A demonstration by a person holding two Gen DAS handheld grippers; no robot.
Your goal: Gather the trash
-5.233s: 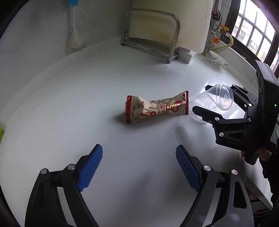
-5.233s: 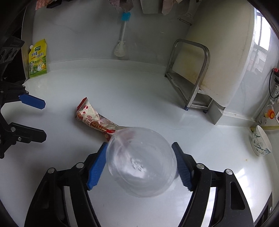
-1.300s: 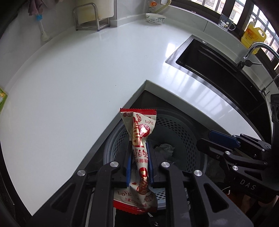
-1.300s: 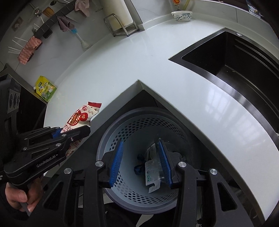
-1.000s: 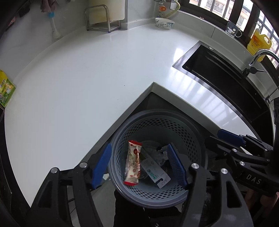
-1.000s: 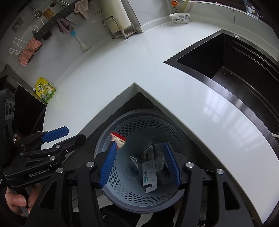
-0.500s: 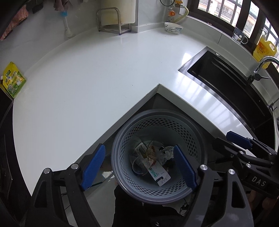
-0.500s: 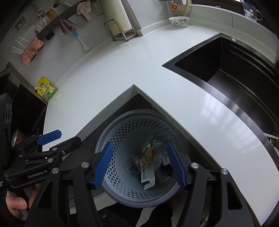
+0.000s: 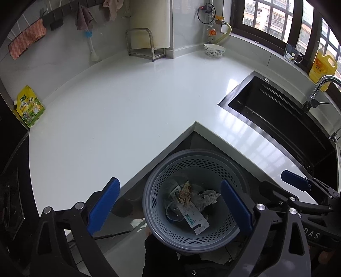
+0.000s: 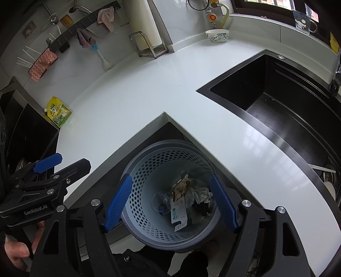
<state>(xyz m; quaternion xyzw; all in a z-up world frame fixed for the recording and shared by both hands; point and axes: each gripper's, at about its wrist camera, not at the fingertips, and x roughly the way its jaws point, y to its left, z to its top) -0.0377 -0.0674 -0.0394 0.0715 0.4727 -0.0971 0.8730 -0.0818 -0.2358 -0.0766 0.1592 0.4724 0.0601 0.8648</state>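
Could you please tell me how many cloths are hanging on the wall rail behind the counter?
3: a pink patterned cloth at the left end, a mauve cloth mid-rail, a pale pink cloth at the right. Others may be out of frame.

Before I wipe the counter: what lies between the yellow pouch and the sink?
Nothing: between the yellow pouch and the sink the white counter is bare, shown in both wrist views.

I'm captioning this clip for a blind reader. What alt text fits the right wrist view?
Right gripper, jaws opening and empty, hangs over a perforated grey bin holding wrappers and a clear cup. The left gripper is beside it, below a white counter.
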